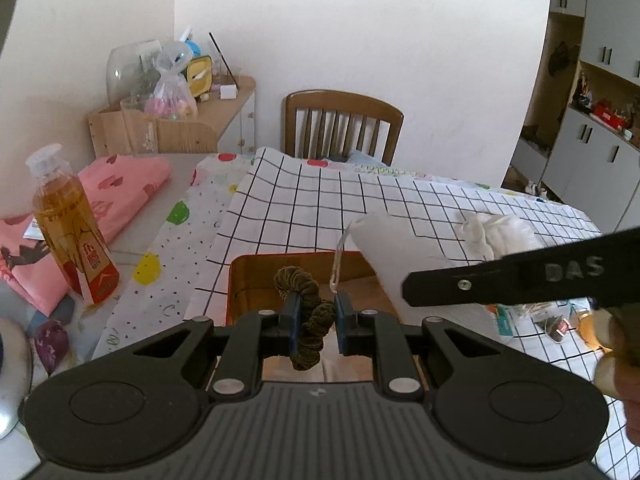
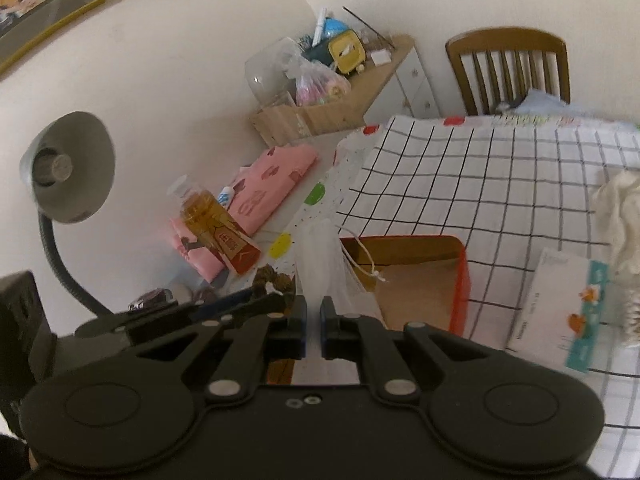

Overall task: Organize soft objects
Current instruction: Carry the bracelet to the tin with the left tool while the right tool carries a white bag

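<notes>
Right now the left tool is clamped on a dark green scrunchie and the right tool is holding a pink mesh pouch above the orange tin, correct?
Not quite: the mesh pouch in the right tool is white, as the right wrist view shows. The left tool does clamp the dark green scrunchie above the orange tin.

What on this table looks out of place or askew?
The drink bottle stands on the folded pink cloth and leans sideways instead of upright. Nothing looks spilled or damaged.

Cream walls [image 1: 360, 32] back a wooden chair [image 1: 343, 122] at the bench's far edge; a cluttered side cabinet [image 1: 236, 108] stands left, white cupboards [image 1: 588, 136] right, and a grey desk lamp [image 2: 68, 168] nearby.
</notes>
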Tool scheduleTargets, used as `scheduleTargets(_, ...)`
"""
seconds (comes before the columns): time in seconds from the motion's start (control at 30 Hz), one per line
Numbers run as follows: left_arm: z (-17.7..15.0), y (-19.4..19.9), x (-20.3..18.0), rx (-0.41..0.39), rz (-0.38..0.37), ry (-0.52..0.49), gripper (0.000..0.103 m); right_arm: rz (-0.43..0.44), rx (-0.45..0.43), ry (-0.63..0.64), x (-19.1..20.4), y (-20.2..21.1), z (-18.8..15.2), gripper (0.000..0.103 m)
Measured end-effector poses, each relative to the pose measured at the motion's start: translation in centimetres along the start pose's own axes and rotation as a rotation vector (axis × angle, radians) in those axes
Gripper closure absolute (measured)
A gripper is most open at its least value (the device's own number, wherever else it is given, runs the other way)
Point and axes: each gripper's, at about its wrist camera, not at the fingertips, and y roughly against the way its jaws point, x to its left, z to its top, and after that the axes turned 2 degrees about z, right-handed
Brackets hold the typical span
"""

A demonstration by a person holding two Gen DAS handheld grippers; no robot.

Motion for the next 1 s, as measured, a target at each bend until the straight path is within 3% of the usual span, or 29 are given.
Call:
scheduleTargets(0.43, -1.4, -5.5, 0.6, 0.131, -0.032, 0.004, 0.086, -0.084, 0.118, 0.008, -3.2, -6.0, -0.4, 0.097)
scheduleTargets(0.7, -2.0, -6.9, 0.4, 0.177, -0.043, -0.001, 0.086, -0.127, 0.172, 0.044, -3.9, -7.5, -0.8, 0.096)
scheduleTargets(1.0, -2.4, -7.6, 0.3, 0.204, -0.034, 0.002, 0.086, -0.141, 0.187, 0.075, -4.0, -7.7, -1.2, 0.087)
